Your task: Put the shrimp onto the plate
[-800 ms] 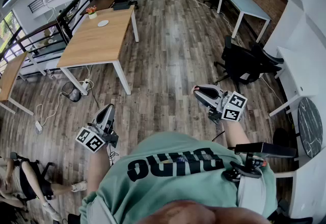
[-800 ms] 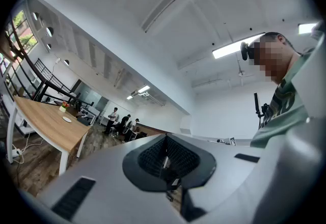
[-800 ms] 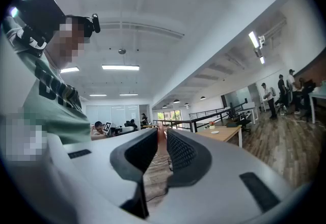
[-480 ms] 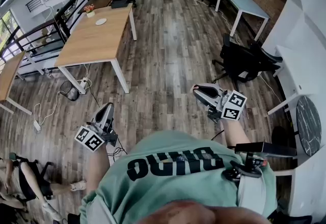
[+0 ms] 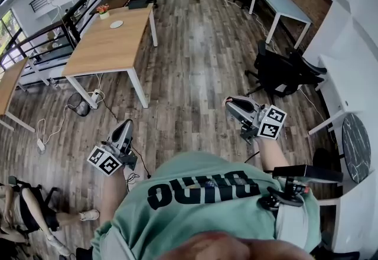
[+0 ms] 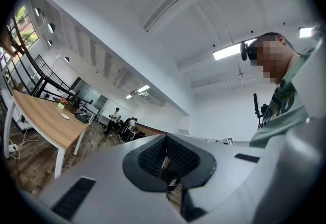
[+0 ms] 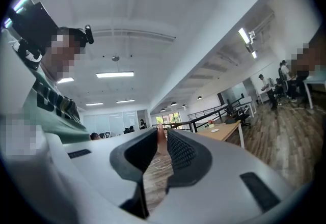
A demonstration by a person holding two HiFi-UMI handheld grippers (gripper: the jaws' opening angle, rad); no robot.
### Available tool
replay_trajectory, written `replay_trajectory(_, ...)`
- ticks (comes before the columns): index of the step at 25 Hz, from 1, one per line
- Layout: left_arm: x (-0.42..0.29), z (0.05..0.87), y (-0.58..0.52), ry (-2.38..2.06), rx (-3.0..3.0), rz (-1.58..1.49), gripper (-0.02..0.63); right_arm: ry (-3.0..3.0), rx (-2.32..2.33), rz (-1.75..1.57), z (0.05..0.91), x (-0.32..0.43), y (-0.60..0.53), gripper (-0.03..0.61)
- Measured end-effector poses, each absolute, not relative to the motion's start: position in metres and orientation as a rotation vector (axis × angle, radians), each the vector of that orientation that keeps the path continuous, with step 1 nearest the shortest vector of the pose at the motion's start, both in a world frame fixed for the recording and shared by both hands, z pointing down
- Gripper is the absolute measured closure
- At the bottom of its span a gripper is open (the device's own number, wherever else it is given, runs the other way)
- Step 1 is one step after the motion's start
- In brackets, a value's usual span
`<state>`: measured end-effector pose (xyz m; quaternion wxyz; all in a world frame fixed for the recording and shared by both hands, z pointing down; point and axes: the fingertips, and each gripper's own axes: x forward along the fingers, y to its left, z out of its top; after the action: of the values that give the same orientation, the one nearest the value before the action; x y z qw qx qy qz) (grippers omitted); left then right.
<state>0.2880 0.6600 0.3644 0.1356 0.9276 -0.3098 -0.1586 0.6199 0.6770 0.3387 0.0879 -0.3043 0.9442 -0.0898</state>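
The left gripper (image 5: 125, 127) and right gripper (image 5: 229, 103) are light grey with black ribbed pads (image 7: 182, 150) and black-and-white marker cubes (image 5: 105, 161). The shrimp (image 7: 161, 135) is pale orange-pink. The shirt (image 5: 195, 226) is mint green with dark lettering; the floor (image 5: 195, 46) shows grey-brown planks.

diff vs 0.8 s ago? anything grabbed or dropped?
Barely anything. The wooden table and its plate slide slightly up and left in the head view, so the camera shifted. Both grippers keep their places. Nothing visibly grabbed or released: the right gripper still pinches the pinkish shrimp at its tips, and the left gripper is shut on nothing.
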Motion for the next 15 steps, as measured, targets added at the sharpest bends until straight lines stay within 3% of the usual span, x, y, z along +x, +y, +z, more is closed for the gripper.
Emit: replay_trajectory(15,0.236,0.369,0.66,-0.988,2.641,-0.525,0.609,2.879,-0.789,-0.255,0.331,0.567,0.657,0.515)
